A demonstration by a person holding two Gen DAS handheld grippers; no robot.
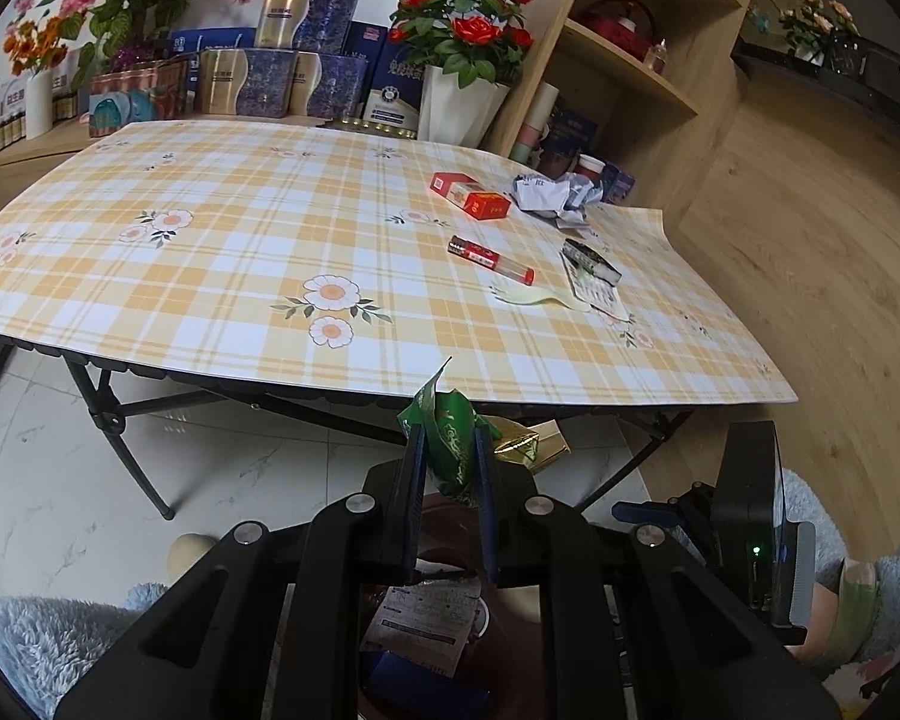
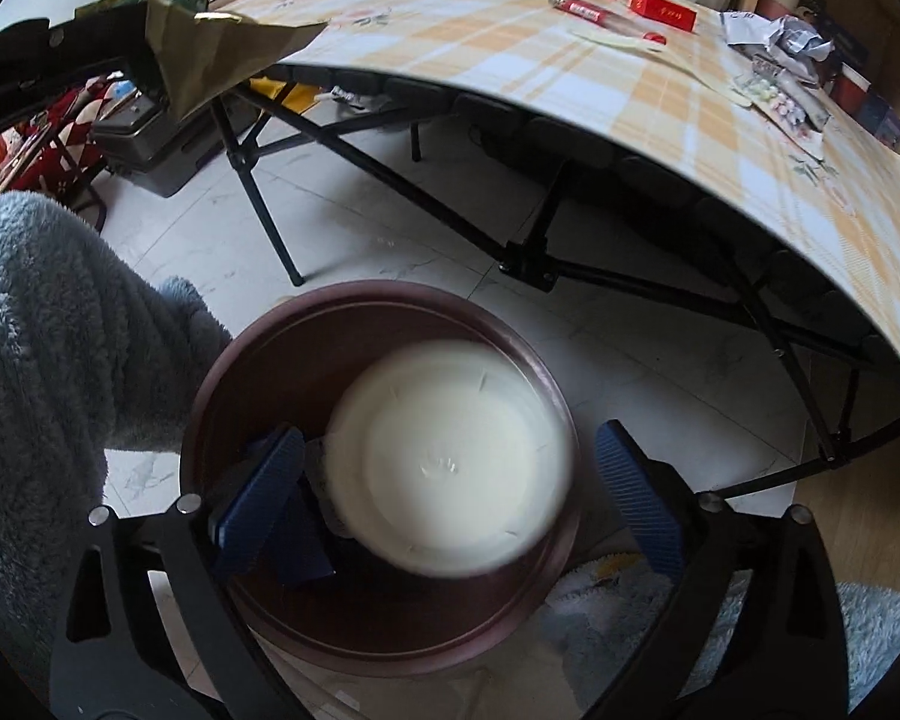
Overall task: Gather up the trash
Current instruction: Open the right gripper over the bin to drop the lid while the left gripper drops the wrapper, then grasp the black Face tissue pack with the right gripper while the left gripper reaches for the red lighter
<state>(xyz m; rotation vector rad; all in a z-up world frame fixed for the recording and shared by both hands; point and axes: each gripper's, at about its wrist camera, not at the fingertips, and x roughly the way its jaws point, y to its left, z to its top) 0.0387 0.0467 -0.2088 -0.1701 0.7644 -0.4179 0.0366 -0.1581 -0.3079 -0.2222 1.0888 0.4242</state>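
Left gripper [image 1: 448,456] fingers clamped on crumpled green-and-gold wrapper [image 1: 450,444], below desk [image 1: 210,276] edge at 6 o'clock. Right gripper [image 2: 450,480] fingers spread above brown bin [image 2: 270,360] holding blurred white bowl [image 2: 450,456].

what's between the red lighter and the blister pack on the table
A pale yellow paper strip lies between the red lighter and the blister pack, seen in the left wrist view.
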